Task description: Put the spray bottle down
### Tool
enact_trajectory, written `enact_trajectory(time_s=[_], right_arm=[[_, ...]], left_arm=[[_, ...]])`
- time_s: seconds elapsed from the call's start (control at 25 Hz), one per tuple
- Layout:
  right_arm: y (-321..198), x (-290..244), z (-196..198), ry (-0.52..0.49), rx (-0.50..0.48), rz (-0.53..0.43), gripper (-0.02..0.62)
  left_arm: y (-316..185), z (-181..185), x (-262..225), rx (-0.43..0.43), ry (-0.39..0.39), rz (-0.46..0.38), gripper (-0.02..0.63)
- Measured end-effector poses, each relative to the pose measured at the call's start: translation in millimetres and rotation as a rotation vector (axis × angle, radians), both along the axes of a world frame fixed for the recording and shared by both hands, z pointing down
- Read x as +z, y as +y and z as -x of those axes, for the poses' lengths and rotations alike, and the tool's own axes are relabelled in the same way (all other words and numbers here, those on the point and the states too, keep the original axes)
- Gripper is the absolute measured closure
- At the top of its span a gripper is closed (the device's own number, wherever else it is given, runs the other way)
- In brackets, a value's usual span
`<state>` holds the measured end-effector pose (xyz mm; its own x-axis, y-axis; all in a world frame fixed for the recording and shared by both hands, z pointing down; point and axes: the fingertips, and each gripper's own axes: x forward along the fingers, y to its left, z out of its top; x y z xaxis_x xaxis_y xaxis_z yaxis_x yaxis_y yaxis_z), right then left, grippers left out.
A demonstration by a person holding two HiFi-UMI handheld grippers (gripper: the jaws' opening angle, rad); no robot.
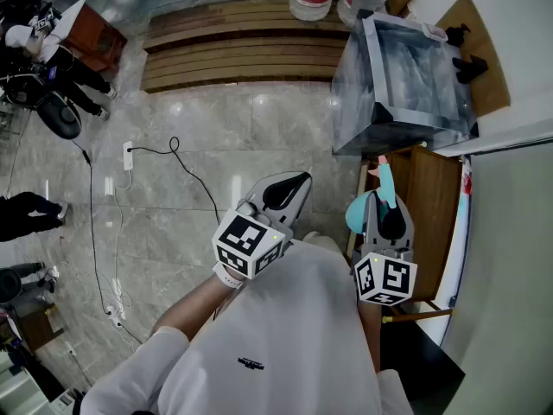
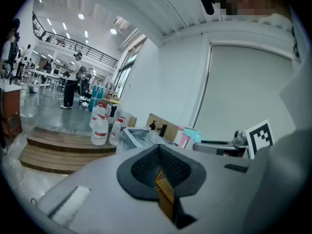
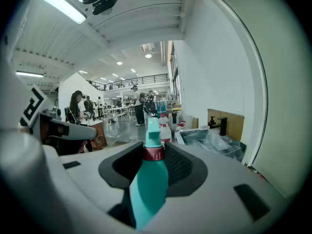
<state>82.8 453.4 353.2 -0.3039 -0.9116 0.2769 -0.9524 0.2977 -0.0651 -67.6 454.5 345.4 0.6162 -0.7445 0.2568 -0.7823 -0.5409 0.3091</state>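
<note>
Right gripper [image 3: 155,155] grasping the teal spray bottle [image 3: 148,182] around its body, bottle held in the air near a wooden table [image 1: 435,210], left gripper [image 2: 161,167] alongside, jaws clenched together, nothing between them

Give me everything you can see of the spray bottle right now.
The spray bottle is teal plastic, with a dark red collar below a teal spray head that has a pink part. It lies lengthwise between the fingers of the right gripper, clamped by its body, head pointing away from the person. It is held in the air, touching nothing else, not yet set down.
</note>
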Motion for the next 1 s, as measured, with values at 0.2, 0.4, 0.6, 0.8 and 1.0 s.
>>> enact_trajectory(time_s=[0.2,0.4,0.6,0.8,1.0], right_arm=[[27,-14,6,-0.015,0.018,0.006,0.469],[28,-19,6,-0.024,0.03,-0.014,0.471],[31,-13,9,-0.002,0.01,0.0,0.471],[22,-6,7,-0.002,0.027,0.02,0.471],[3,3,15,-0.002,0.028,0.041,0.471]], left_arm=[[31,-2,-17,0.035,0.0,0.003,0.601],[37,-8,-17,0.081,-0.024,-0.003,0.602],[39,-7,-10,0.109,-0.012,0.019,0.602],[28,7,-13,0.101,-0.017,0.007,0.602],[8,23,-12,0.085,-0.022,-0.001,0.601]])
